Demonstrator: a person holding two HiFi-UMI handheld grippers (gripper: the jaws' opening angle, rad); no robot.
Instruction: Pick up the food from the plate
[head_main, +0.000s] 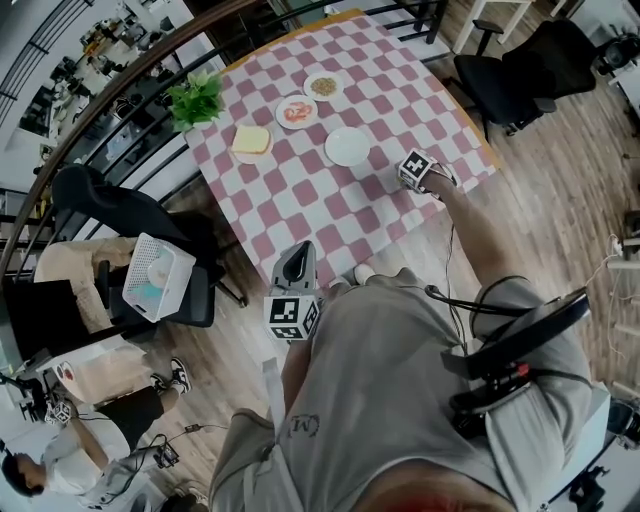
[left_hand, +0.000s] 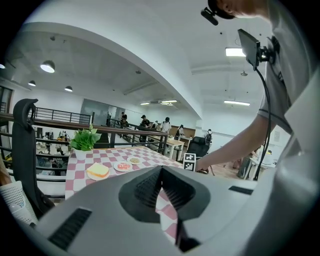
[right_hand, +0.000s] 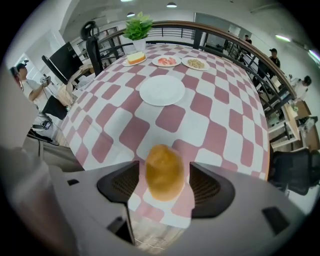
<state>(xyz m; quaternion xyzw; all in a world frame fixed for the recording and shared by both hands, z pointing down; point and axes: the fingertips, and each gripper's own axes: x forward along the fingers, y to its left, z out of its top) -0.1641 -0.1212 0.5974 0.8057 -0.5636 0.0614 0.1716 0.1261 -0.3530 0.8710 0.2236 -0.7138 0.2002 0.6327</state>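
Looking down my right gripper (head_main: 420, 172), I see its jaws closed on a golden-brown bread roll (right_hand: 164, 172) – the roll sits upright between the two dark pads, above the pink-and-white checked tablecloth (right_hand: 215, 115) near the table's front edge. Beyond it lies an empty white plate (right_hand: 161, 90), apart from the roll. Further back three more plates stand in a row: one with a sandwich (right_hand: 135, 58), one with something red (right_hand: 166, 61) and one with a pale grainy food (right_hand: 196, 63). A potted green plant (right_hand: 138, 27) stands behind the sandwich at the far corner.

My left gripper (left_hand: 161, 170) has its jaws pressed together with nothing between them. From the head view it hangs off the table's near side, in front of my body, pointing toward the cloth – well apart from the plates. A black office chair (head_main: 110, 215) with a white basket (head_main: 155, 277) on its seat stands to the left of the table
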